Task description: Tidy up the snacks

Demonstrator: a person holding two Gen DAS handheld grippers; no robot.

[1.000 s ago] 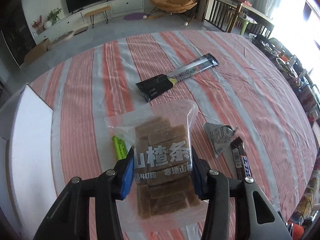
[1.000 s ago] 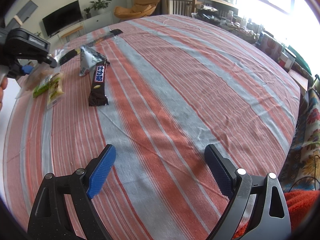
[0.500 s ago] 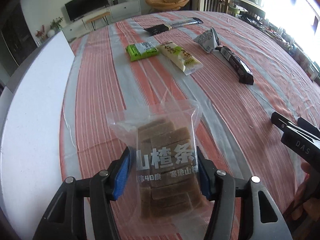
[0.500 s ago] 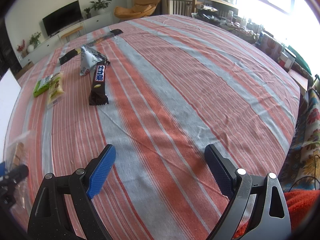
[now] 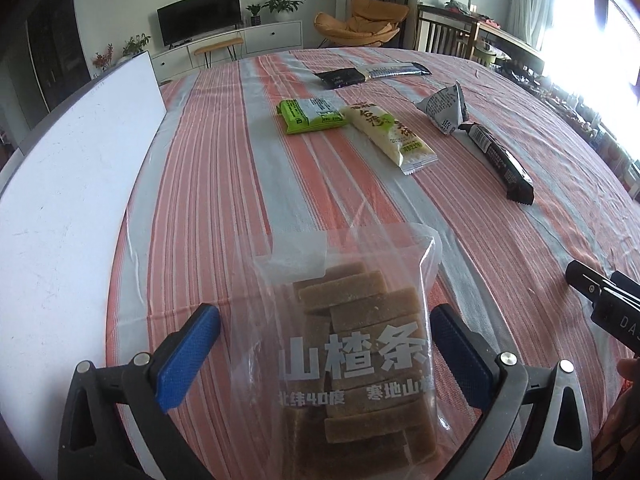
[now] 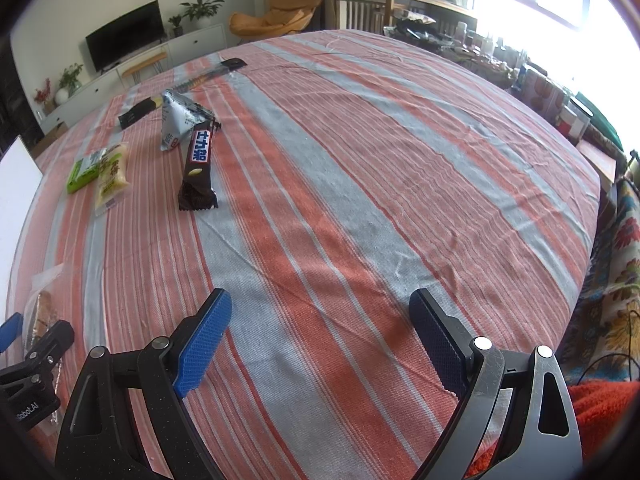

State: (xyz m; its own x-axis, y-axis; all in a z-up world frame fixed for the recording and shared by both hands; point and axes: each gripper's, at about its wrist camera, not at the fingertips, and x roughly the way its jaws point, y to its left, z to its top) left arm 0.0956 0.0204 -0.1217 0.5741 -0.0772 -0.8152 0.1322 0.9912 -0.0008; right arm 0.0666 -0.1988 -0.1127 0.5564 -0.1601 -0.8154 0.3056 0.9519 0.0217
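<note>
Between the spreading blue pads of the left gripper: a clear plastic bag of brown fruit-leather strips with white lettering, lying flat on the red-and-grey striped tablecloth. Jaws opening, daylight visible on both sides of the bag, neither pad pressing it; released, by the look of it. Long axis of the bag running straight away from the claw, sealed top pointing toward the far snacks, just beside the white board on the left.

Well ahead, in a loose row: a green flat packet touching a pale yellow-white cake wrapper, a silver triangular pouch tip-to-tip with a dark brown chocolate bar, and farthest off a long black-and-silver stick pack.

Right gripper wide and empty, hovering over bare cloth, nothing between the pads. Chocolate bar lying up and left of it, long axis roughly along its line of sight; probably the nearer arm for that bar and the pouch, the left nearer the green packet and cake.
</note>
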